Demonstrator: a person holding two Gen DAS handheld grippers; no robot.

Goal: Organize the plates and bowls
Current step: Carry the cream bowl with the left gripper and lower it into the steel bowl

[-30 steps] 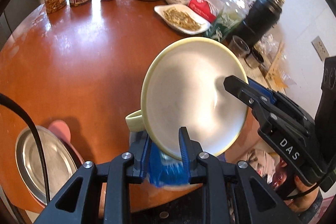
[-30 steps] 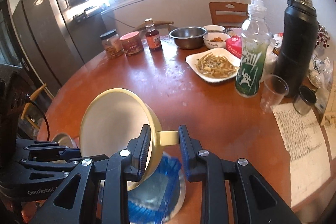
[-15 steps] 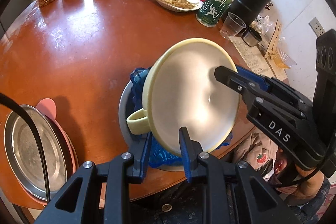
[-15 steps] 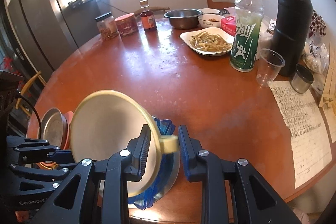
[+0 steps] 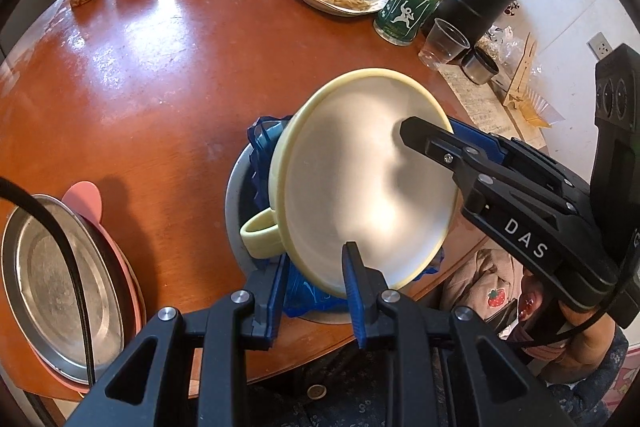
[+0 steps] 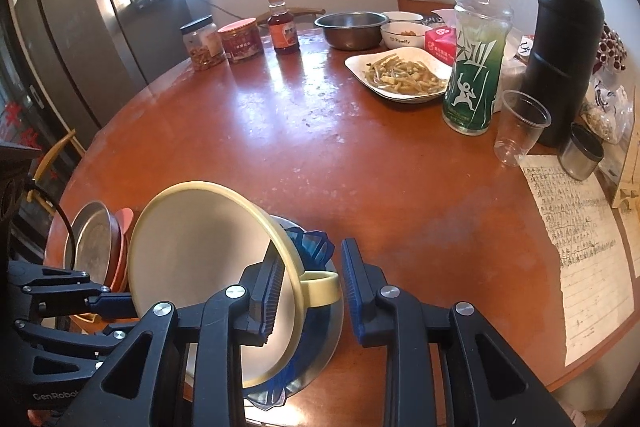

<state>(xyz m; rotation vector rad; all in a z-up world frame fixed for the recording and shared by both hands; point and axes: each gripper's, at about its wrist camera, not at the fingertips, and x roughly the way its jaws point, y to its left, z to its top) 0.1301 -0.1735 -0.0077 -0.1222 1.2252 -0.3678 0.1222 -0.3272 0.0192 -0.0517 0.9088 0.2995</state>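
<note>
The pale yellow bowl (image 5: pixel 360 187), tilted over the blue bowl (image 5: pixel 264 143) near the desk (image 5: pixel 160 67) edge, looks light, stiff and slick; left gripper (image 5: pixel 316 291) pinches its rim, right gripper (image 6: pixel 308 283), jaws just widening, seemingly loose around the handle (image 6: pixel 320 287).

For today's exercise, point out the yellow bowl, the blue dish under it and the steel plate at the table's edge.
yellow bowl (image 5: pixel 360 187): left wrist view, inner surface.
blue dish (image 6: pixel 314 243): right wrist view, scalloped rim behind the bowl.
steel plate (image 5: pixel 48 279): left wrist view, flat centre.
</note>
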